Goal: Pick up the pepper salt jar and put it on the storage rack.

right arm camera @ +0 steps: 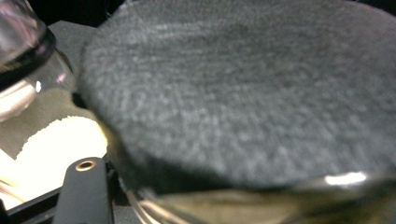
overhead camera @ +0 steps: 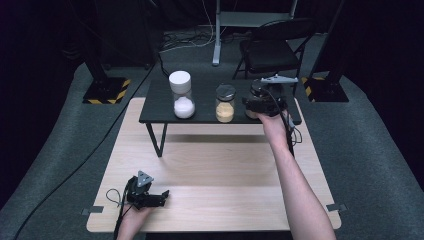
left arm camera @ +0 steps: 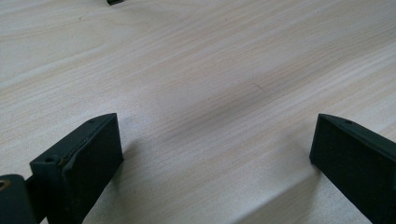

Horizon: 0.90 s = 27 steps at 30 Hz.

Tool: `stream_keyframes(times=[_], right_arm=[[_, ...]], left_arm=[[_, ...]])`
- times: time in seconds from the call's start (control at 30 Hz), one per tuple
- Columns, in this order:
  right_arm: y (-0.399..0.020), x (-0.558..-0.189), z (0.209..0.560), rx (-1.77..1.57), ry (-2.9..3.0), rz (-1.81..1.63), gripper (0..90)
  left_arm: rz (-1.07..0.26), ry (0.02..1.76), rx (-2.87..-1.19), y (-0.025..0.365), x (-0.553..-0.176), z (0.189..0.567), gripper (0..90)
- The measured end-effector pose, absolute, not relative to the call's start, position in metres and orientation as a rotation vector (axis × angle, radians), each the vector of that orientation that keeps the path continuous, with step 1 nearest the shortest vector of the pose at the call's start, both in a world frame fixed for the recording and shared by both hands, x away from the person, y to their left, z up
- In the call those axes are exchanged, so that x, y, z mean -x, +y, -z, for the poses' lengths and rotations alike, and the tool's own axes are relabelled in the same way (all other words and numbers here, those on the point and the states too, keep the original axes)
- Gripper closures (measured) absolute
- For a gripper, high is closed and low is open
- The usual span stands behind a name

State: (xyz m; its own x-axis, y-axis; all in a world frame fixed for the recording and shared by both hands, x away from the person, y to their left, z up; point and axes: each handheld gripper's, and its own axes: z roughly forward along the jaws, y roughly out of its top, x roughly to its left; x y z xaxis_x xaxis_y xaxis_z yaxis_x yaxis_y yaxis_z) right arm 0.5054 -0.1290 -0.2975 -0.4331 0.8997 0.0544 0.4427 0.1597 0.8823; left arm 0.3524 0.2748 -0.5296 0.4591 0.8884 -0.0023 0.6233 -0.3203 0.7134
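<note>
Nearest the person, the left gripper (overhead camera: 161,196) lies low on the pale wooden table (overhead camera: 220,170), jaws spread wide with nothing but bare wood grain between them; to my eye it's parked there to stay out of the way while the other hand works. Moving up the table, the right forearm stretches long toward the black shelf (overhead camera: 160,107) that stands on thin legs at the far half of the tabletop. And there's the action: the right gripper (overhead camera: 251,104) is at the right-hand jar (overhead camera: 256,90) on that shelf, jaws drawn in tight on it from the side, a grip that looks meant to lift or carry the jar. From the right gripper view the jar (right arm camera: 243,98) is right up against the lens, a clear glass body under a broad dark lid with a fuzzy, felt-like top, and something pale inside, hard to make out. Just beside it on the shelf sits the middle jar (overhead camera: 225,103), dark-lidded, with yellowish grains. Farther left, well apart, the white-lidded jar (overhead camera: 181,94) holds white powder. Beyond the table, a black folding chair (overhead camera: 272,47) waits on the grey floor.
</note>
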Motion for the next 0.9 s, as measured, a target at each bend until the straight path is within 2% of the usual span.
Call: stream_keyframes(times=[0.23,0.37,0.53,0.9], right_arm=[[-0.128,-0.505,0.3,-1.252,1.962,-1.219,28.6],[-0.131,-0.503,0.297,-1.278,1.952,-1.236,20.4],[-0.134,-0.495,0.294,-1.275,1.936,-1.229,15.0],[-0.142,-0.469,0.295,-1.222,1.933,-1.23,11.2]], left_arm=[[-0.523,1.255,-2.058,0.275,-0.352,0.53,2.1],[-0.523,1.255,-2.058,0.275,-0.352,0.53,2.1],[-0.523,1.255,-2.058,0.275,-0.352,0.53,2.1],[-0.524,1.255,-2.059,0.275,-0.352,0.53,2.1]])
